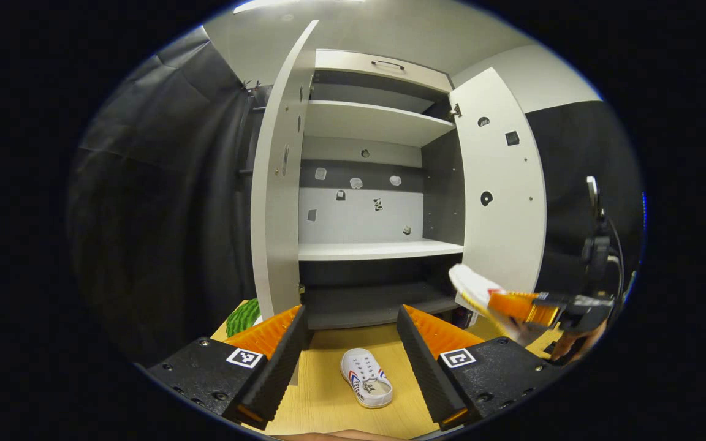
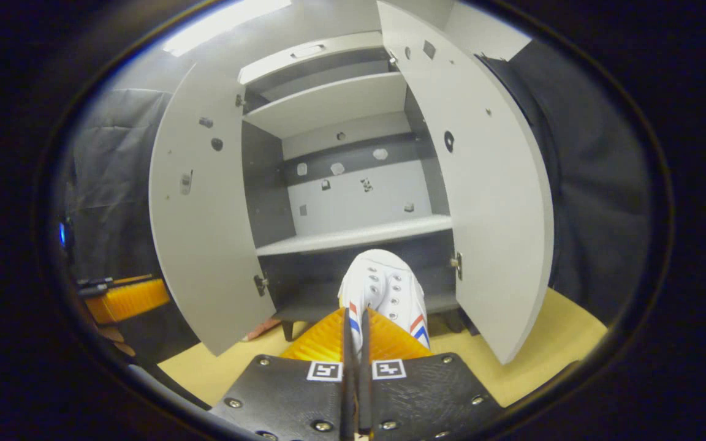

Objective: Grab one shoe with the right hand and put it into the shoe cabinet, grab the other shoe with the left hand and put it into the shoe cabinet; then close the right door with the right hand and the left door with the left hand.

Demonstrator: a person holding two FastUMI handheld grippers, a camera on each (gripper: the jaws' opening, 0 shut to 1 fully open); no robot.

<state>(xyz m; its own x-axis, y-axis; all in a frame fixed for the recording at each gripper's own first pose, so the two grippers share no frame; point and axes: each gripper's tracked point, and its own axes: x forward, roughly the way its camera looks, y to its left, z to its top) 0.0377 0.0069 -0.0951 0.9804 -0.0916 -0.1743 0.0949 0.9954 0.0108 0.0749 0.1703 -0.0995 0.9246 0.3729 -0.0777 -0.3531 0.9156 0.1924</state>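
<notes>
Left gripper view: left gripper (image 1: 348,349) fingers apart, empty, hovering over second shoe (image 1: 366,386) on the floor (image 1: 322,392). Right gripper (image 1: 521,309) carries first shoe (image 1: 472,288) toward the cabinet (image 1: 377,248).

Right gripper view: right gripper (image 2: 356,343) clamped on first shoe (image 2: 382,288), short of the shelves. Both doors (image 2: 206,202) open. Nothing stowed yet, I judge.

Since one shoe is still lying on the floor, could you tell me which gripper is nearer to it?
Left. The left gripper hangs open right above the shoe on the floor, fingers either side. The right gripper is off beside it, shut on the other shoe.
</notes>
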